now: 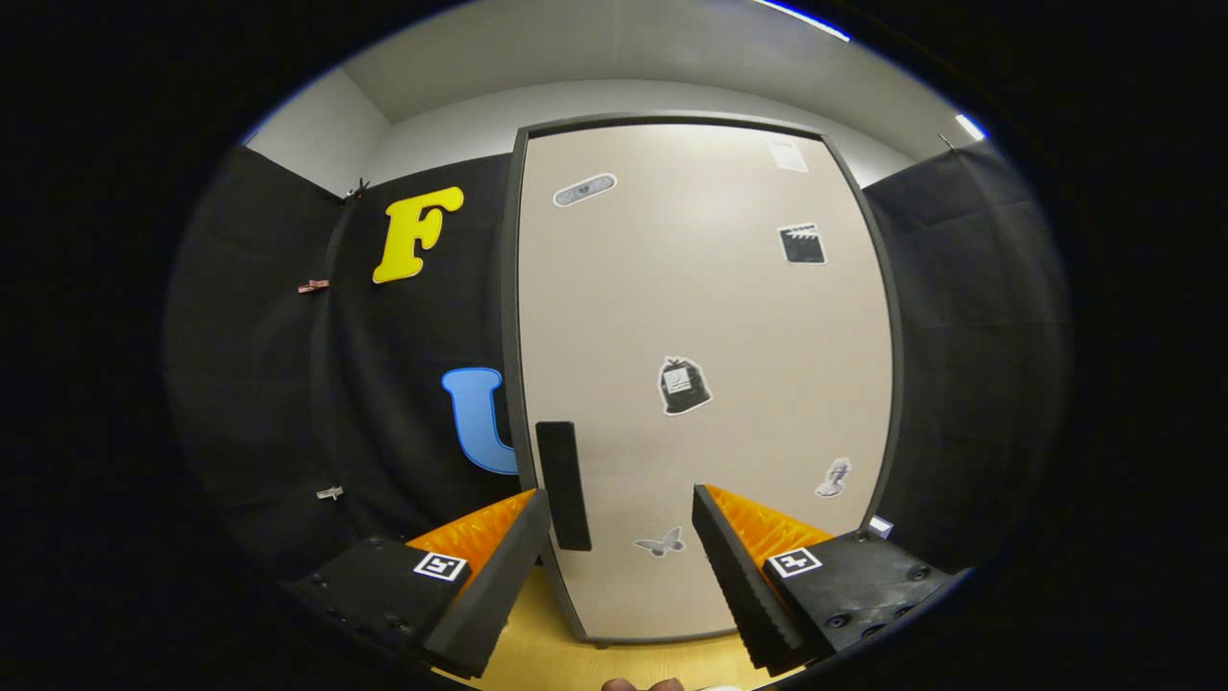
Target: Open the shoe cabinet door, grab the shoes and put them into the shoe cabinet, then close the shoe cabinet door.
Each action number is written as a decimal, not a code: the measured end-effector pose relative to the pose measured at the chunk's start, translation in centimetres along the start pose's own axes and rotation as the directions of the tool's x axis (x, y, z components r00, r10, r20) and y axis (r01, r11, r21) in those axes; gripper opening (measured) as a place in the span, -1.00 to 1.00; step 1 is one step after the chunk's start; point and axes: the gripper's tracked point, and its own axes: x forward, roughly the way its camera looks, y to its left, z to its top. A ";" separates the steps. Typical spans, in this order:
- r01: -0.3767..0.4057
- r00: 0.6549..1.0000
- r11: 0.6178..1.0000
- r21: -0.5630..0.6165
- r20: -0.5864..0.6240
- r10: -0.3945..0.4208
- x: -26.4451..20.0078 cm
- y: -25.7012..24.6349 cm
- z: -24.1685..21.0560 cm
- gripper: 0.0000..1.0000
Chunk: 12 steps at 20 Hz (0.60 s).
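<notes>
The shoe cabinet (pixel 705 384) stands straight ahead, tall, with a beige door in a dark grey frame. Its door is closed. Several small stickers dot the door. A black vertical handle (pixel 563 485) sits near the door's lower left edge. My gripper (pixel 622 513) is open, its fingers spread wide in front of the lower part of the door. The handle lies just inside the left finger (pixel 499 566), slightly beyond its tip. The right finger (pixel 743 576) stands apart to the right. Nothing is between the fingers.
Black cloth walls flank the cabinet on both sides. A light wooden floor (pixel 556 653) runs under the cabinet's base. A person's fingertips (pixel 643 684) peek in below the gripper. White wall and ceiling rise above the booth.
</notes>
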 end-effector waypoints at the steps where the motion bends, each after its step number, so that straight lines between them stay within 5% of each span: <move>1: -0.001 1.000 1.000 -0.002 -0.004 0.001 0.9 0.6 -0.5 0.95; 7: 0.006 0.999 1.000 0.009 -0.045 -0.005 5.9 2.3 -3.1 0.95; 12: 0.001 0.999 1.000 -0.016 -0.053 -0.002 8.5 3.1 -4.5 0.62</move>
